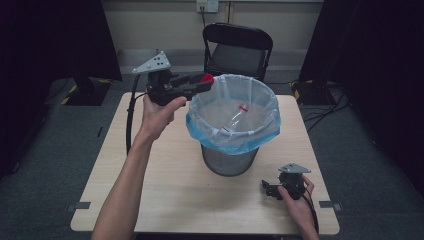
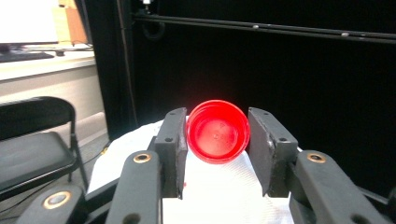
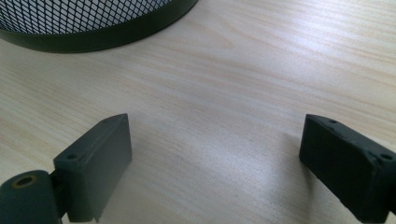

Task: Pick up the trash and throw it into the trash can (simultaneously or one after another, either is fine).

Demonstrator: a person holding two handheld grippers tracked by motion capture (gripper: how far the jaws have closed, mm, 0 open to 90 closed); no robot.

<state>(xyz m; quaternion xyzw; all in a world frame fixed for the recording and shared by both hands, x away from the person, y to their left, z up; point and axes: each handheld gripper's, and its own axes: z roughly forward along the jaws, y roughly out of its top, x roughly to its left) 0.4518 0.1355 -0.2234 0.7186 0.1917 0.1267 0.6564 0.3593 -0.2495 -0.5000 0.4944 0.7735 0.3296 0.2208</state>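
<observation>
High view: two grippers, one bin, one bottle, one red cap, one chair. The left gripper is held up at the rim of the wire-mesh bin, its jaws clamped on the red cap, which sits just over the near-left edge of the bin's white and blue liner. Inside the liner, beyond and below those jaws, lies one clear plastic bottle with a red ring at its neck; its lower end is hard to make out. The right gripper rests low on the table, well apart from the bin's base. A black folding chair stands beyond the table.

Left gripper view: the red cap is pinched between both jaws, open side toward the camera, white liner beneath it.

Right gripper view: the jaws stand wide apart over bare table; the bin's mesh base is ahead of them, cut off at the top edge
</observation>
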